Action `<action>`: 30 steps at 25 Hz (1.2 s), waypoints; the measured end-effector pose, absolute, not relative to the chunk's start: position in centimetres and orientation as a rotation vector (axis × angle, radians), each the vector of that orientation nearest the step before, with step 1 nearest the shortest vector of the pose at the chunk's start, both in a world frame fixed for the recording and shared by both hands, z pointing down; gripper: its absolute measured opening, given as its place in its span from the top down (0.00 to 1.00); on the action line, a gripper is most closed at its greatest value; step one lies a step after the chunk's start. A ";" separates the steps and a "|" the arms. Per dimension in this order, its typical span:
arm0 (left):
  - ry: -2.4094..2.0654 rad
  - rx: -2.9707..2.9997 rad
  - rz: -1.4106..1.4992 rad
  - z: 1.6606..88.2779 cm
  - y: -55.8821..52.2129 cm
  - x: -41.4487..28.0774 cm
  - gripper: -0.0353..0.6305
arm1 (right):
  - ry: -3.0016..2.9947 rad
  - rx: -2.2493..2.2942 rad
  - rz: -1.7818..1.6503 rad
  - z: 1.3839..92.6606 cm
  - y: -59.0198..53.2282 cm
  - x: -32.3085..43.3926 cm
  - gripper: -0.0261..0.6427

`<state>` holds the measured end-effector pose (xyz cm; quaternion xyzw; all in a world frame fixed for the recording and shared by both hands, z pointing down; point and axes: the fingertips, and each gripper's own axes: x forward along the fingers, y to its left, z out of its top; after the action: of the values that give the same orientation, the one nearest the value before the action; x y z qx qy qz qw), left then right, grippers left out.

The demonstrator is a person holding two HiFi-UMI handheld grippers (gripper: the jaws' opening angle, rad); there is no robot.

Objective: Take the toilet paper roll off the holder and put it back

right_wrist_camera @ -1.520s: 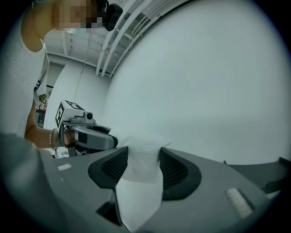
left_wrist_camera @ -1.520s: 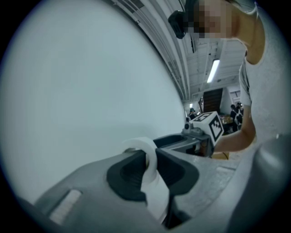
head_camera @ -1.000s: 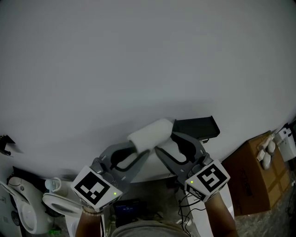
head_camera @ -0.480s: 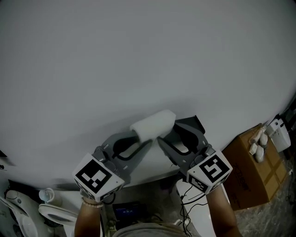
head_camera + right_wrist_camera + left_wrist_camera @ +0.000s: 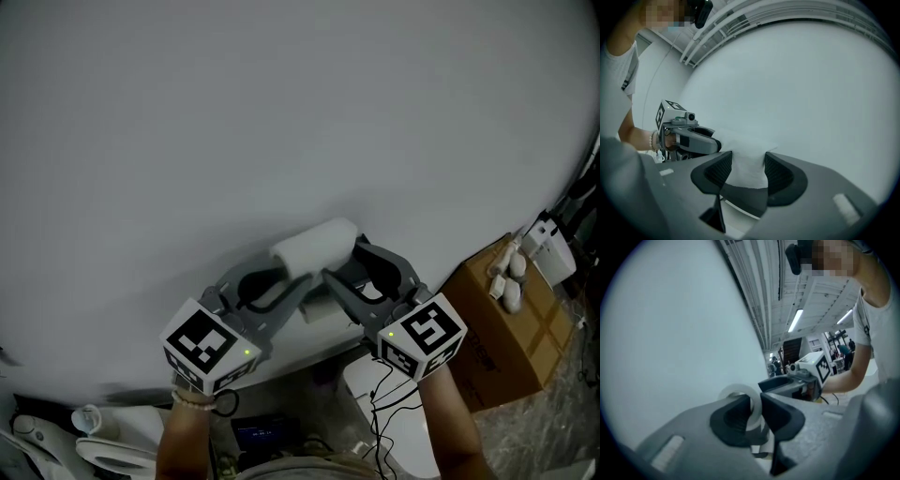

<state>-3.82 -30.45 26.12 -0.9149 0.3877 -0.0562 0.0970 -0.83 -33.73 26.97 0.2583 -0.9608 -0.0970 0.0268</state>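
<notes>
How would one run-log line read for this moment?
held: white cylindrical toilet paper roll | left gripper: shut on its end rim | right gripper: shut across its side

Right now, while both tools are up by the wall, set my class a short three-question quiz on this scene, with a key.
1. True or false: the toilet paper roll is held up in front of the wall.
2. The roll is gripped by: A) one tool only B) both tools C) neither.
3. What stands low at the head view's right edge?
Key: 1 true; 2 B, the left tool and the right tool both clamp it; 3 a cardboard box.
</notes>
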 end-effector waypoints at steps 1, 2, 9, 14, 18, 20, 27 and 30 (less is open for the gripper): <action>1.135 -2.720 -0.172 26.3 -31.0 -2.8 0.85 | -2.961 0.813 -0.289 27.2 -34.3 0.2 0.63; 1.123 -2.730 -0.175 26.5 -31.4 -2.3 0.85 | -2.952 0.828 -0.280 27.4 -34.6 0.7 0.63; 1.077 -2.778 -0.201 28.1 -32.3 -1.9 0.85 | -2.867 0.887 -0.238 29.3 -35.3 1.3 0.63; 1.116 -2.791 -0.274 29.7 -33.2 -1.6 0.85 | -2.789 0.896 -0.285 30.2 -35.6 1.6 0.63; 1.139 -2.807 -0.268 30.0 -33.6 -1.3 0.85 | -2.755 0.886 -0.293 30.6 -35.7 1.7 0.63; 1.149 -2.812 -0.267 30.1 -33.7 -1.3 0.85 | -2.770 0.891 -0.292 30.6 -35.9 1.8 0.63; 1.262 -2.832 -0.247 30.9 -34.5 -2.7 0.81 | -2.759 0.906 -0.255 31.2 -36.0 1.7 0.63; 1.289 -2.843 -0.226 30.9 -34.6 -3.0 0.77 | -2.757 0.925 -0.238 31.2 -36.0 1.9 0.63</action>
<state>-3.04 -34.56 30.86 -0.9083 0.4120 -0.0721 0.0060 1.91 -36.03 31.19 0.3150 -0.9390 -0.0809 0.1115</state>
